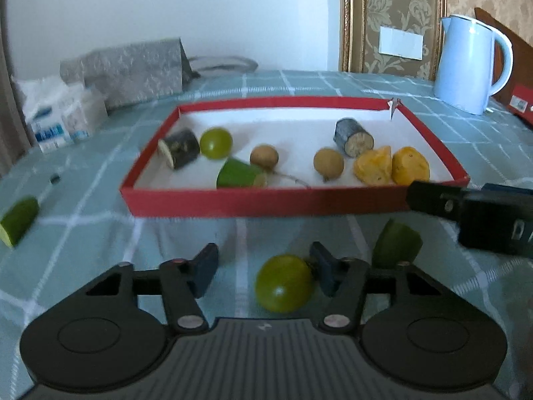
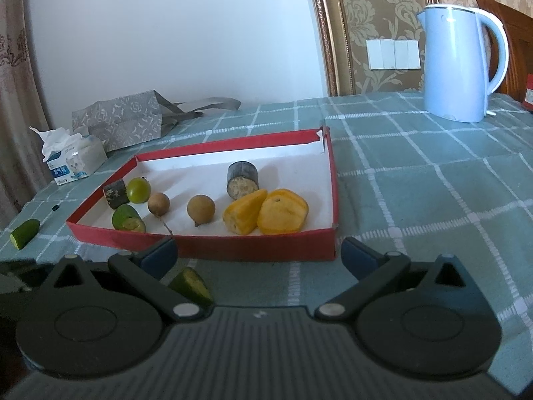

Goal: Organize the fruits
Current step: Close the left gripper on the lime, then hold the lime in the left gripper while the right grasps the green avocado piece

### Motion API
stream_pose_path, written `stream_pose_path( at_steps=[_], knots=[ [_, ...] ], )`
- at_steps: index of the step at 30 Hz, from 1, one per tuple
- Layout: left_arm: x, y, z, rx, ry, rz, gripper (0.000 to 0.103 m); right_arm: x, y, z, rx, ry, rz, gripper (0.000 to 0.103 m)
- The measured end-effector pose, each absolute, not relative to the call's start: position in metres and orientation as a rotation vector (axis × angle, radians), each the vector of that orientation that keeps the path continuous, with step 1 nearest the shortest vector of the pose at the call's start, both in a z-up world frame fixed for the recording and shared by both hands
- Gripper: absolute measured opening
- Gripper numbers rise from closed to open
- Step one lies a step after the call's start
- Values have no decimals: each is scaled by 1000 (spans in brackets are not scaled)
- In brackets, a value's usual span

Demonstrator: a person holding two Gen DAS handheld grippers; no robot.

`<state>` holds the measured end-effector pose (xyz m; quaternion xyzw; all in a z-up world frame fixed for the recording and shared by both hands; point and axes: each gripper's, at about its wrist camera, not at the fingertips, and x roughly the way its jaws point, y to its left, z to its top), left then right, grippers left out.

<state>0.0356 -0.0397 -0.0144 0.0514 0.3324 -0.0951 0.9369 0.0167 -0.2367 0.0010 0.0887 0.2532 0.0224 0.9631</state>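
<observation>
Left tool (image 1: 263, 273) astride smooth round green fruit (image 1: 283, 283), checked cloth (image 1: 100, 233).

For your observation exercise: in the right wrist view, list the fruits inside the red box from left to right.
Dark cut piece → round green fruit → left brown fruit → right brown fruit → dark cylinder → right-hand yellow piece.

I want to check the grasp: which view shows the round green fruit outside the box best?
The left wrist view: the fruit lies between the left claw's fingers. The right wrist view doesn't show it.
</observation>
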Motion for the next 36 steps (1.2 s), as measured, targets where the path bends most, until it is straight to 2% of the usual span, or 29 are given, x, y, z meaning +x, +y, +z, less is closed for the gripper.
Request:
stream_pose_path(
  at_steps=[3, 5, 7, 9, 36],
  knots=[
    [29, -33, -18, 107, 642, -204, 55, 16, -237, 2, 181, 509, 47, 103],
    [25, -30, -20, 117, 618, -213, 49, 17, -237, 1, 179, 519, 49, 103],
    [26, -30, -20, 123, 604, -221, 37, 18, -236, 1, 172, 528, 50, 103],
    [26, -30, -20, 127, 595, -230, 35, 17, -234, 1, 161, 526, 46, 103],
    [34, 12, -18, -50, 608, -140, 35, 13, -196, -13, -9, 563, 95, 103]
  ],
)
